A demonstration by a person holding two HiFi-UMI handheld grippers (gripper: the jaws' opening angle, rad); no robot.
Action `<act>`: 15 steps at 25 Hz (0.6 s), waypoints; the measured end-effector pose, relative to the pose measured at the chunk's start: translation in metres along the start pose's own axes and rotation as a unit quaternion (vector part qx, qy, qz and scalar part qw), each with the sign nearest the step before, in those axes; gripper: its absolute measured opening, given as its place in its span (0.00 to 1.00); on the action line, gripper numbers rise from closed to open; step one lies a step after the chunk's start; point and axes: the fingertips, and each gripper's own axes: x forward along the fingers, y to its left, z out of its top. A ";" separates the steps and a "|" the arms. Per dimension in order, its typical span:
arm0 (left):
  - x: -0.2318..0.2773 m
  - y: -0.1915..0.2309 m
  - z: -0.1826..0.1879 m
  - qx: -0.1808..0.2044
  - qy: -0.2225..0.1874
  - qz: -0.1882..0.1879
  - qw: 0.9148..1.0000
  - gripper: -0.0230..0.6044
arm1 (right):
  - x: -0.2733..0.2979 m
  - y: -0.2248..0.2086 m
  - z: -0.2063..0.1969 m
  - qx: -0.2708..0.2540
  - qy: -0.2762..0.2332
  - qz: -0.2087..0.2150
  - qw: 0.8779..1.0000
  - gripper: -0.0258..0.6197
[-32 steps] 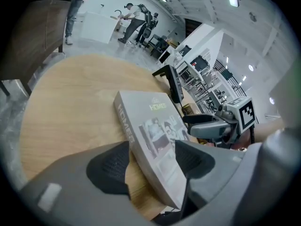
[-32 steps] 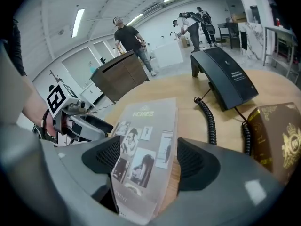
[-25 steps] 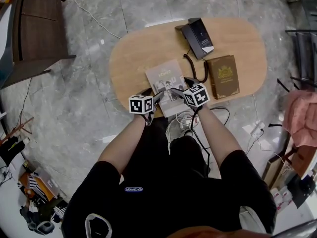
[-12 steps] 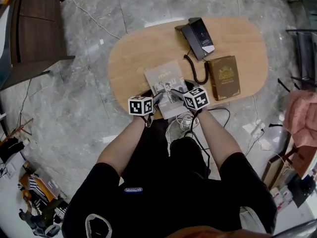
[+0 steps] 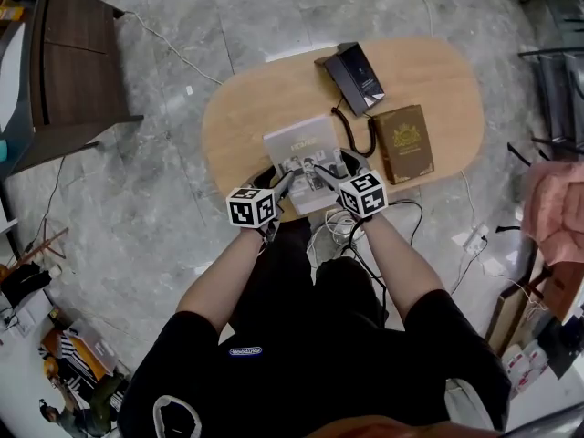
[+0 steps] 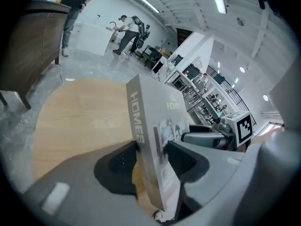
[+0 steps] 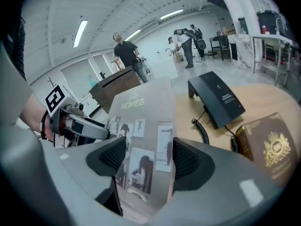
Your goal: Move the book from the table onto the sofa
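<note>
The book, grey with HOMES on its cover and spine, is at the near edge of the tabletop, its near end past that edge. Both tools grip this end. The left gripper has its jaws narrowly apart, pressed on the spine side. The right gripper stands fairly wide; its jaws have just been closing, with the book's cover between them and both pads against it. Whether the book's far end touches the wood cannot be told. A brown book lies near the tabletop's right end, and a black telephone sits at the far edge.
</note>
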 end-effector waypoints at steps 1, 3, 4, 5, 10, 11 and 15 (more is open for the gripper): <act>-0.006 -0.005 0.006 0.004 -0.007 -0.001 1.000 0.36 | -0.007 0.003 0.009 -0.004 -0.010 -0.001 1.000 0.55; -0.020 -0.017 0.019 0.012 -0.022 -0.003 1.000 0.36 | -0.021 0.010 0.028 -0.016 -0.028 -0.002 0.999 0.55; -0.027 -0.023 0.026 0.015 -0.030 -0.004 0.999 0.36 | -0.028 0.013 0.037 -0.023 -0.035 -0.003 0.999 0.54; -0.034 -0.030 0.032 0.017 -0.038 -0.006 0.999 0.36 | -0.036 0.017 0.045 -0.030 -0.042 -0.003 0.999 0.54; -0.071 -0.069 0.064 0.035 -0.072 -0.017 0.997 0.34 | -0.081 0.034 0.085 -0.055 -0.073 -0.011 0.996 0.54; -0.079 -0.079 0.072 0.042 -0.079 -0.021 0.996 0.34 | -0.092 0.038 0.094 -0.059 -0.082 -0.013 0.995 0.54; -0.113 -0.124 0.105 0.079 -0.114 -0.035 0.990 0.34 | -0.148 0.054 0.135 -0.076 -0.133 -0.024 0.988 0.52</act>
